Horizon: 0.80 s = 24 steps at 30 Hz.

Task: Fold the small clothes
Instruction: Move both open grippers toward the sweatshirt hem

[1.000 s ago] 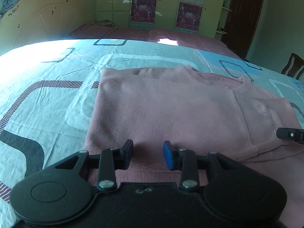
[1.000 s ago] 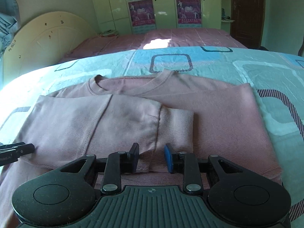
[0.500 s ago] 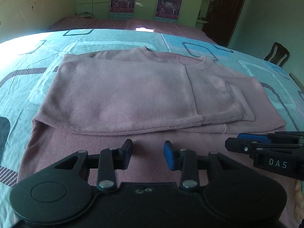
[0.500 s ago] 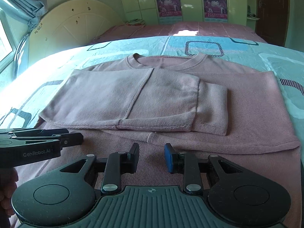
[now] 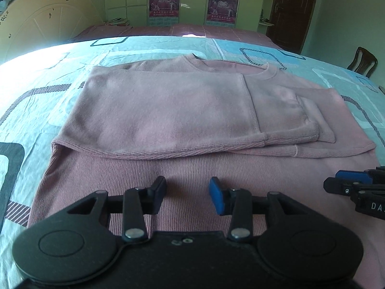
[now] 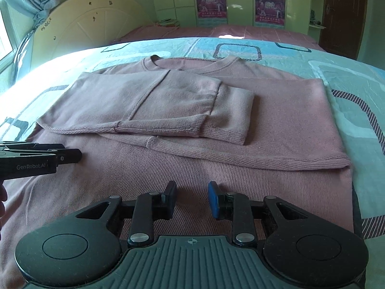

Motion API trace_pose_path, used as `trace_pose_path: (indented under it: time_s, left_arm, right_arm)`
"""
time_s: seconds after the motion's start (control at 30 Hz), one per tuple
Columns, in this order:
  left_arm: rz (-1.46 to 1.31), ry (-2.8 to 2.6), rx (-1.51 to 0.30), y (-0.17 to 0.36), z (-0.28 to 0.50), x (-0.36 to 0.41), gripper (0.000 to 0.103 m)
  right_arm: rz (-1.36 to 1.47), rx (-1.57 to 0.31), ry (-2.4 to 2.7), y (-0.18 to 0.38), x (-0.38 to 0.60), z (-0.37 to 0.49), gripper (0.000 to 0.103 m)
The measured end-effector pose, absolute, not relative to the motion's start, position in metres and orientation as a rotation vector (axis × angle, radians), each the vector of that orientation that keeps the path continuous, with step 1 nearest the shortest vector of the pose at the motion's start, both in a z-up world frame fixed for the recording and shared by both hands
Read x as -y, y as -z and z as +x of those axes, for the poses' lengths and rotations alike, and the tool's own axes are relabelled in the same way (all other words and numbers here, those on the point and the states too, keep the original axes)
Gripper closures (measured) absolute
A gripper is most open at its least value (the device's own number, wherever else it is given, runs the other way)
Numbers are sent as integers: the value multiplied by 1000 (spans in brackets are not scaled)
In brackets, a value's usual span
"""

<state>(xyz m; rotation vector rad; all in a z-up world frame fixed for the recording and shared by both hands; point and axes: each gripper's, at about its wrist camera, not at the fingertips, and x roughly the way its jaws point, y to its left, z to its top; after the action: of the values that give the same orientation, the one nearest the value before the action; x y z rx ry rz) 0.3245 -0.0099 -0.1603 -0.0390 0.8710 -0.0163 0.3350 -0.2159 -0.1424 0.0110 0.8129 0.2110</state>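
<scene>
A pink sweater (image 5: 168,110) (image 6: 276,110) lies flat on the bed, neck at the far end, both sides and sleeves folded in over the middle. My left gripper (image 5: 187,190) hovers over the sweater's near ribbed part, its jaws opening with nothing between them. My right gripper (image 6: 192,192) stands open over the same near part, further right, also with nothing between its pads. In the left wrist view the right gripper's tips (image 5: 336,184) show at the right edge. The left gripper's tips (image 6: 69,155) show at the left edge of the right wrist view.
The bed wears a turquoise patterned sheet (image 5: 36,84) (image 6: 361,84), with a cream headboard (image 6: 91,24) at the far left. A second bed with a pink cover (image 5: 216,30) lies beyond. A wooden chair (image 5: 362,60) and dark door (image 5: 296,7) are at the right.
Both grippers have drawn back from the folded sleeves toward the sweater's near hem, so each now sees the other's tips beside it. The left jaws stand slightly wider.
</scene>
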Motion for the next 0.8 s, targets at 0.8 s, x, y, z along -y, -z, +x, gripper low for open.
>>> trace_pose_path:
  time_s: [0.8]
  left_arm:
    - [25, 50, -869, 156, 229, -22, 59]
  right_arm:
    - [-16, -844, -212, 145, 171, 264, 74]
